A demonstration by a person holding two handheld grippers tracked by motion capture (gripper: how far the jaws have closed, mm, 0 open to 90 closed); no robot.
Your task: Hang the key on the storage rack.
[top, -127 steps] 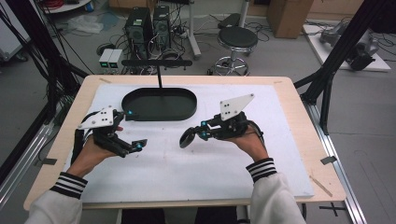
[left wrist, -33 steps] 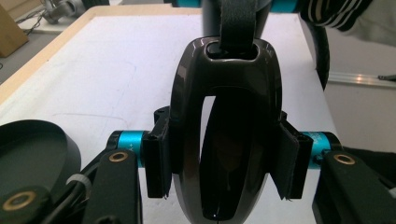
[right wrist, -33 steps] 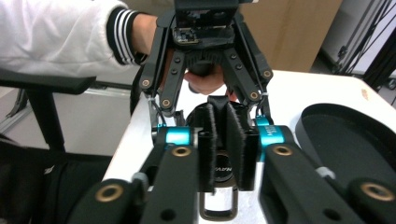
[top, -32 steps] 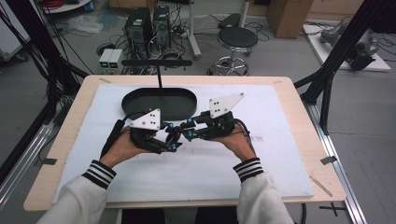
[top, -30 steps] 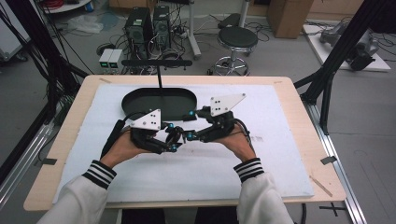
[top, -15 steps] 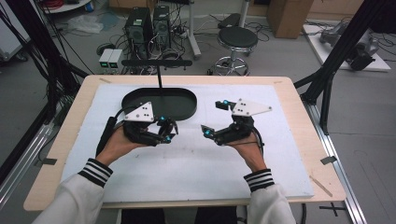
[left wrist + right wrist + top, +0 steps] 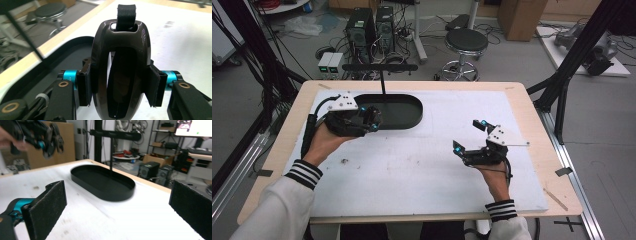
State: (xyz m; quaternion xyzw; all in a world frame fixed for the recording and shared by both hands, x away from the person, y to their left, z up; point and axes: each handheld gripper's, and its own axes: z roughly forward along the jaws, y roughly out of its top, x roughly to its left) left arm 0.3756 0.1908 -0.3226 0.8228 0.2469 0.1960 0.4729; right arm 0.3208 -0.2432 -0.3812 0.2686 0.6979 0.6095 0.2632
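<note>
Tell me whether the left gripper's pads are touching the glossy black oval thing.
Touching. In the left gripper view both pads of the left gripper press flat against the sides of the glossy black oval object, with no gap on either side.

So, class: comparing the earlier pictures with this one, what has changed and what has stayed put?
The glossy black object passed from the right gripper to the left gripper, which now clamps it by the black tray. The right gripper let go, opened and drew back right. The tray stayed in place.
</note>
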